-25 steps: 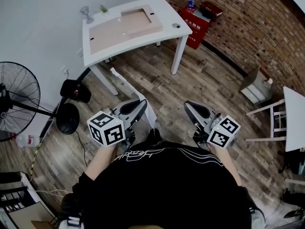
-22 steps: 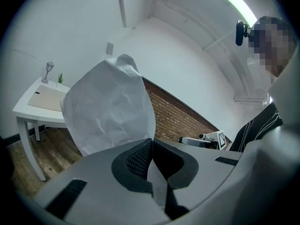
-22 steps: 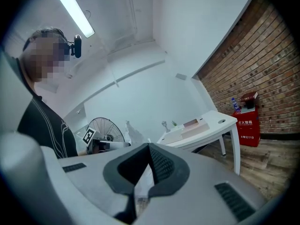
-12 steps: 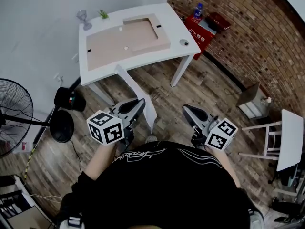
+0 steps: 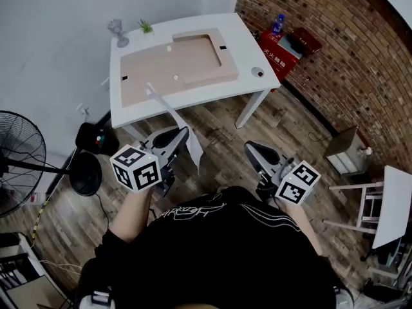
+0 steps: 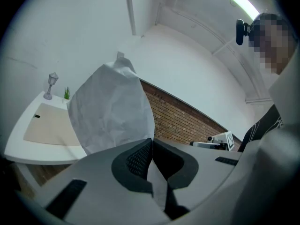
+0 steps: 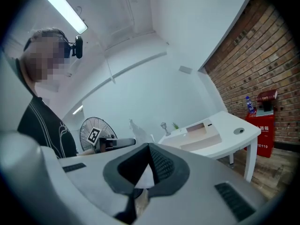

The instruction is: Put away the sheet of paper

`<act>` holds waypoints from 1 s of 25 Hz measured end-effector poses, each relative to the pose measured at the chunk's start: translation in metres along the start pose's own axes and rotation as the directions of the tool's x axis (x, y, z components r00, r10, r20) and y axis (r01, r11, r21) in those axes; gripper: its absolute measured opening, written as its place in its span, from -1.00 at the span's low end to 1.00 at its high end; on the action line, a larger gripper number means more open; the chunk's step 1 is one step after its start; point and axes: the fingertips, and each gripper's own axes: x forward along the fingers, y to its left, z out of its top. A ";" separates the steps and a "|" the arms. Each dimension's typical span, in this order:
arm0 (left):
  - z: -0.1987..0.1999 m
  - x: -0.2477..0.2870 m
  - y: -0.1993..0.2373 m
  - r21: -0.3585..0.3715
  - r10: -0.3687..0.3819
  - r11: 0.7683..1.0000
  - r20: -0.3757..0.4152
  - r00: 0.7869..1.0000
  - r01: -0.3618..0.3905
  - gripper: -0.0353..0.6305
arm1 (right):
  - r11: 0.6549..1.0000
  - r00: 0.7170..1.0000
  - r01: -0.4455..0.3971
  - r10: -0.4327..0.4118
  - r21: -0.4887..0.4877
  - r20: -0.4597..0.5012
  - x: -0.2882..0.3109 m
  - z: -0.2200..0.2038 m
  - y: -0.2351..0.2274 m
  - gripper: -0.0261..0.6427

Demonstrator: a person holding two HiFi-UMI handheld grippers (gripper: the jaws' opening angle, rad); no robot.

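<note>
A white table (image 5: 248, 56) stands in the corner where a white wall (image 5: 51, 50) meets a brick wall (image 5: 341, 63). The floor (image 5: 290, 131) is wood plank. A black fan (image 5: 16, 150) stands left, a red cabinet (image 5: 278, 62) by the bricks, a strip light (image 7: 63, 8) overhead.

left hand-held gripper (image 5: 182, 134) holds sheet of paper (image 5: 192, 148) | right hand-held gripper (image 5: 250, 148) over floor (image 5: 290, 121) | white table (image 5: 187, 99) ahead

A white table (image 5: 252, 51) stands upper centre on the wood-plank floor (image 5: 290, 131). A tan board (image 5: 168, 69) covers most of its top. A small glass ornament (image 5: 116, 31) and a green sprig (image 5: 145, 26) sit at its upper-left edge. A fan (image 5: 19, 152) stands at far left.
</note>
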 end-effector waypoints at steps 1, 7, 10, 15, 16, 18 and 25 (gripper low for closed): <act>0.005 0.002 0.005 0.001 0.011 1.000 0.008 1.000 -0.011 -0.80 | 1.000 1.000 -0.005 0.005 0.006 -0.001 0.003 0.002 -0.006 -0.92; 0.034 0.021 0.035 -0.038 0.080 0.996 0.068 0.995 -0.077 -0.80 | 0.997 0.997 -0.071 0.072 0.043 -0.017 0.033 0.016 -0.048 -0.92; 0.050 0.030 0.054 -0.051 0.125 0.991 0.084 0.989 -0.121 -0.80 | 0.991 0.991 -0.124 0.126 0.046 -0.043 0.057 0.029 -0.069 -0.92; 0.084 0.047 0.084 -0.046 0.191 0.981 0.092 0.977 -0.188 -0.80 | 0.978 0.976 -0.202 0.206 0.061 -0.076 0.089 0.053 -0.109 -0.92; 0.091 0.050 0.090 -0.041 0.204 0.979 0.090 0.975 -0.201 -0.80 | 0.975 0.972 -0.216 0.221 0.060 -0.078 0.095 0.059 -0.116 -0.92; 0.105 0.058 0.104 -0.026 0.225 0.974 0.083 0.971 -0.223 -0.80 | 0.969 0.967 -0.242 0.245 0.053 -0.076 0.105 0.073 -0.130 -0.92; 0.138 0.083 0.142 0.012 0.264 0.964 0.067 0.962 -0.265 -0.80 | 0.956 0.952 -0.291 0.293 0.042 -0.085 0.131 0.096 -0.168 -0.92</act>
